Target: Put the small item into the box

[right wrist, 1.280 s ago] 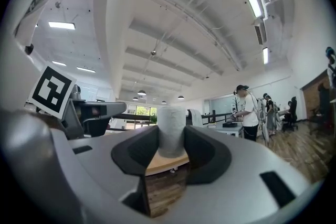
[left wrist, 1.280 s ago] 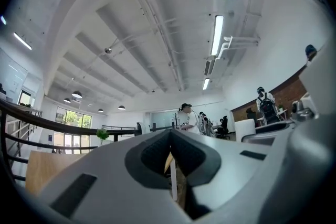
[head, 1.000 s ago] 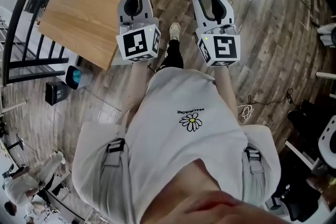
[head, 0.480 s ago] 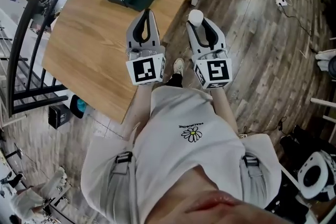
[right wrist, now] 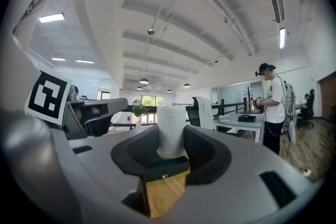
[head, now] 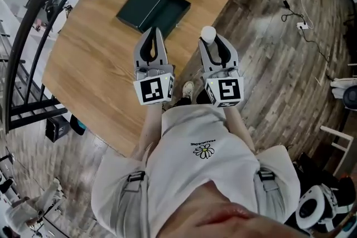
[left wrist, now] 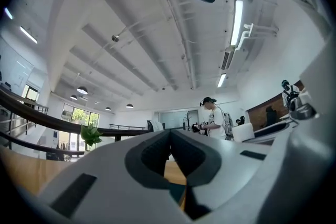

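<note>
Status: carry step, placement not yet done. The small item [right wrist: 171,131], a white roll-shaped piece, stands upright between the jaws of the right gripper [head: 216,46]. The jaws are clamped on its lower part, and its top projects beyond their tips. In the head view the item sits just right of frame centre, about level with the right edge of the table [head: 95,53]. It is lower right of the box [head: 153,5] and apart from it.

The box is dark green and lies in the upper middle of the frame on the table. It is open, with two flat halves side by side. The right half appears to be the hollow tray and the left half the lid, though this is a judgement from the head view alone.

The left gripper [head: 152,32] is held beside the right one, below the box in the frame. Its jaws are together with nothing between them.

Next move, as judged:
1. Carry the right gripper up and left in the frame until the item is over the hollow half.
2. Lower it inside the rim.
3. Part the jaws only once the item is low in the tray, since a roll of this shape could tip or roll out.

The left gripper is free to steady the box if it slides.
</note>
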Demonstrator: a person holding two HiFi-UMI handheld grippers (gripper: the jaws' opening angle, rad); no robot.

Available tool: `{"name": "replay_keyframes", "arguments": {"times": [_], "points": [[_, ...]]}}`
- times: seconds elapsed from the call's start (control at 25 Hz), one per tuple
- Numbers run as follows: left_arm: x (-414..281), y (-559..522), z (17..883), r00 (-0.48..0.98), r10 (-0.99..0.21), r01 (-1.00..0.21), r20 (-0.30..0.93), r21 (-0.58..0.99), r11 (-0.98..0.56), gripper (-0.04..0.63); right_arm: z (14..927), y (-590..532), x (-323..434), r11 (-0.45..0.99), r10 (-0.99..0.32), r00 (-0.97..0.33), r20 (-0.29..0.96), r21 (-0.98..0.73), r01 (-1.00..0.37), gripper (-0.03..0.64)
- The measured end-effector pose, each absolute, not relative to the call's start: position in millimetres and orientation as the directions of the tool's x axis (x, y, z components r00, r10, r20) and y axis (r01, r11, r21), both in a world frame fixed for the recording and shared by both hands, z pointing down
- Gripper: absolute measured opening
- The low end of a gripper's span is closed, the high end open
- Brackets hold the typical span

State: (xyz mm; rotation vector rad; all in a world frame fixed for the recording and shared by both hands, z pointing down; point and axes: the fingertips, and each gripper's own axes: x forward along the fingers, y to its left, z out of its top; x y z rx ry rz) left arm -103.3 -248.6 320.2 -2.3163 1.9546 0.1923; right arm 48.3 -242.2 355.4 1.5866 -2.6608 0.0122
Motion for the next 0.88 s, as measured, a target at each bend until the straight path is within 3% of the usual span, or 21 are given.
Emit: {"name": "replay_keyframes", "arguments": {"times": [0.4, 0.88], "points": [[-97, -262, 301, 0.073, -0.982, -0.997, -0.177, -0.037, -0.067, 0.017, 326, -289, 48, 0.590, -0.806, -0.589, -0.057, -0.008, -0.807, 0.143], [-110, -283, 284, -0.011, -0.982, -0.998, -0.188, -0.057, 0.022, 0.017, 322, -321, 58, 0.607, -0.794, -0.606, -0.041, -0.016, -0.795, 0.143]]}}
